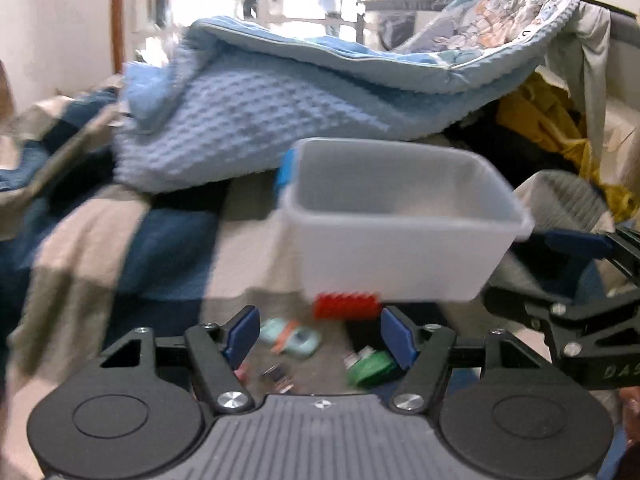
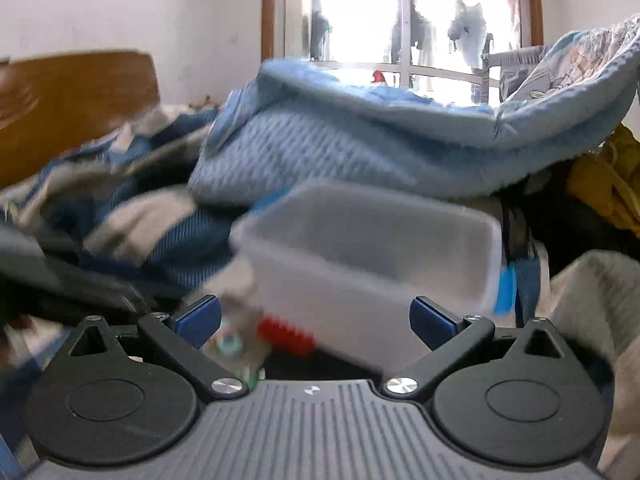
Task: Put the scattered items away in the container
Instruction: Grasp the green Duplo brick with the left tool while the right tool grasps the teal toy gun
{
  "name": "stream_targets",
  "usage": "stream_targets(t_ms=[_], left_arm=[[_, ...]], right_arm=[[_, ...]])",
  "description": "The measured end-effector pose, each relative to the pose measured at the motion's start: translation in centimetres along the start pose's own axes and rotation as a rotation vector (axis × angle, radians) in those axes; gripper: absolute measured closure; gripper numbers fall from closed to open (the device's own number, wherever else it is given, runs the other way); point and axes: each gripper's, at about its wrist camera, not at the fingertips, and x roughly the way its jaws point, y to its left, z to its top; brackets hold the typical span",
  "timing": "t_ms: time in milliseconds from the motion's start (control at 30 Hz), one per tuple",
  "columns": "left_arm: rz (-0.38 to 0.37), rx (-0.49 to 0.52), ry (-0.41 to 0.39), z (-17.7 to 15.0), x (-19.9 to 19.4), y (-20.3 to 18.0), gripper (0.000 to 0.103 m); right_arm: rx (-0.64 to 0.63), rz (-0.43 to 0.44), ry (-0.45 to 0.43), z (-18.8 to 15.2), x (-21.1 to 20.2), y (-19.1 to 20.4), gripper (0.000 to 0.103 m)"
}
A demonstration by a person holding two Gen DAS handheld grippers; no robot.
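Lettering "DAS" – right gripper | container – unlabelled

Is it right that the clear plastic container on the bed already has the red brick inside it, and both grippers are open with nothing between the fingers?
Not quite. The red brick lies on the bed outside the container, against its near wall, as the left wrist view shows. The rest holds: the left gripper and the right gripper are open, nothing between the fingers.

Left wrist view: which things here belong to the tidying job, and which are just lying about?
Job:
- translucent container, looks empty
- red brick
- green piece
- mint-and-orange toy
- small dark piece

Lying about:
- light blue blanket
- checked bedding
- yellow garment
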Motion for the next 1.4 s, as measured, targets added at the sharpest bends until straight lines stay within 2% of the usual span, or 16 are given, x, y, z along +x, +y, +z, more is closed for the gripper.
stream_targets(t_ms=[200,267,433,567,667,833,1067,1200,1267,1333,1400], left_arm=[[-0.012,-0.028,0.088,-5.4,0.1,-0.3,0.032],[-0.008,-0.023,0.111,-6.7,0.6,-1.1,0.032],[-0.059,-0.023,0.146,-9.0,1.6,-2.8,0.032],[-0.091,-0.048,0.155,-9.5,2.8,-3.5,0.032],[-0.086,-0.041,0.164,-9.4,3.7,-4.0,0.032],[-0.063,0.008,0.205,-9.4,5.1,-5.2,0.033],[-0.101,0.020,0.211,-9.2,5.9,-5.8,0.033],[-0.129,-0.008,0.221,-8.9,6.6,-5.5,0.037],[-0.134,-0.013,0.221,-8.9,6.7,-5.4,0.042],[-0.132,-0.012,0.221,-8.8,6.8,-5.3,0.053],[-0.133,-0.009,0.221,-8.7,6.8,-5.0,0.060]], right_arm=[[-0.060,-0.049,0.065,-4.4,0.5,2.9,0.001],[-0.048,-0.049,0.104,-5.1,0.9,2.9,0.002],[0.019,-0.021,0.162,-6.3,2.0,1.3,0.009],[0.050,0.002,0.201,-6.4,3.5,0.6,0.014],[0.041,0.005,0.218,-6.4,4.2,0.4,0.019],[0.021,-0.009,0.223,-6.5,4.6,0.2,0.019],[0.032,0.009,0.253,-6.4,6.3,0.2,0.019],[0.036,0.023,0.278,-6.6,7.3,0.5,0.021],[0.041,0.017,0.288,-6.7,7.8,0.5,0.022],[0.043,0.017,0.304,-6.7,8.3,0.6,0.024],[0.042,0.014,0.317,-6.8,8.7,0.6,0.024]])
